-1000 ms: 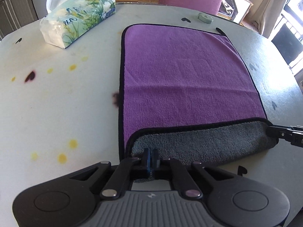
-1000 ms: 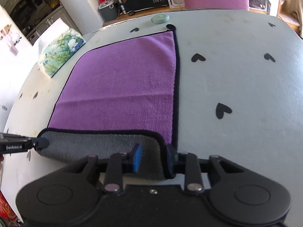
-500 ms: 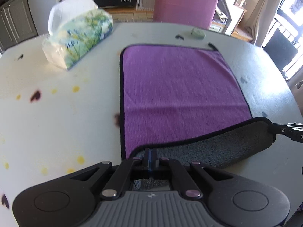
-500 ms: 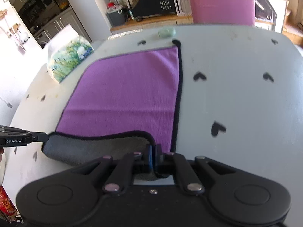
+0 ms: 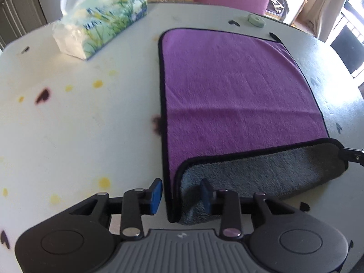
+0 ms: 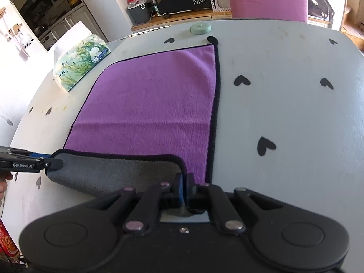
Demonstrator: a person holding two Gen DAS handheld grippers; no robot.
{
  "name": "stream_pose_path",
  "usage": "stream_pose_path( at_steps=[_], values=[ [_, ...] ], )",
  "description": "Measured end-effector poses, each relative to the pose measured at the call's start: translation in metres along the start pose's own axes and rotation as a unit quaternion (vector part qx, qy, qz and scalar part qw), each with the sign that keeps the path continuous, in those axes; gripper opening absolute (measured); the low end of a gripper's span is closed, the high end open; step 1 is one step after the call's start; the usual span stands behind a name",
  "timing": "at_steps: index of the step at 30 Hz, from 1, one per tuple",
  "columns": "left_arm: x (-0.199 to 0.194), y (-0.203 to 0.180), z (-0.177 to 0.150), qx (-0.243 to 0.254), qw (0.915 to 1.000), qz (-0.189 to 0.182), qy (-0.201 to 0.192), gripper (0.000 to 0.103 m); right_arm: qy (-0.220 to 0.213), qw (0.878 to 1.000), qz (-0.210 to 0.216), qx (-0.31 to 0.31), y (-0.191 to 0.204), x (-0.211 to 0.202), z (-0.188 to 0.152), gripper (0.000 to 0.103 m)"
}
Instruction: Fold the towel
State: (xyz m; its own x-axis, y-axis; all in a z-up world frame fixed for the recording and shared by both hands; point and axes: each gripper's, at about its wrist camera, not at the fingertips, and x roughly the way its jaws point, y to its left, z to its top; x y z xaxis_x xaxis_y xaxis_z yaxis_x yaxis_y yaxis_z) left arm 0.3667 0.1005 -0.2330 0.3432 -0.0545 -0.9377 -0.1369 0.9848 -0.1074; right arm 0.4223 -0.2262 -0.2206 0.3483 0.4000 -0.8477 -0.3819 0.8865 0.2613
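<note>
Left wrist view: the left gripper [image 5: 179,193] is being shown spread open astride the near corner of the purple, grey-backed microfibre towel [image 5: 236,91] lying on the white table [image 5: 91,136], while the right gripper [image 6: 184,187] is being kept pinched on the other near corner; the first fold is being started, so regripping the left corner is probably being called for.

Black tongs [image 5: 179,193], blue pads [image 5: 156,193], silver screws; white "GenRobot.AI" lettering

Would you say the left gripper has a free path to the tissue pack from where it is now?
Probably yes: the left gripper is open, and only bare table lies between it and the tissue pack.
</note>
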Motion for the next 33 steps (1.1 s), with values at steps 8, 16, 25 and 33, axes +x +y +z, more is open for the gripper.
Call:
stream_pose_path(
  at_steps=[8,16,25,33],
  values=[
    [-0.021,-0.005,0.010,0.009,0.9996,-0.006,-0.027,0.004,-0.021,1.000,-0.001,-0.004,0.002,-0.009,0.010,0.003],
    [-0.047,-0.002,0.062,0.009,0.9957,-0.006,-0.092,0.005,-0.070,0.997,-0.004,-0.011,-0.001,-0.021,0.047,0.003],
    [-0.046,-0.006,0.122,0.012,0.9905,0.012,-0.136,0.005,-0.118,0.993,-0.012,-0.018,-0.001,-0.015,0.107,0.003],
    [-0.042,-0.016,0.161,0.023,0.9859,0.030,-0.163,0.005,-0.142,0.989,-0.027,-0.030,0.005,-0.003,0.151,0.003]
  ],
)
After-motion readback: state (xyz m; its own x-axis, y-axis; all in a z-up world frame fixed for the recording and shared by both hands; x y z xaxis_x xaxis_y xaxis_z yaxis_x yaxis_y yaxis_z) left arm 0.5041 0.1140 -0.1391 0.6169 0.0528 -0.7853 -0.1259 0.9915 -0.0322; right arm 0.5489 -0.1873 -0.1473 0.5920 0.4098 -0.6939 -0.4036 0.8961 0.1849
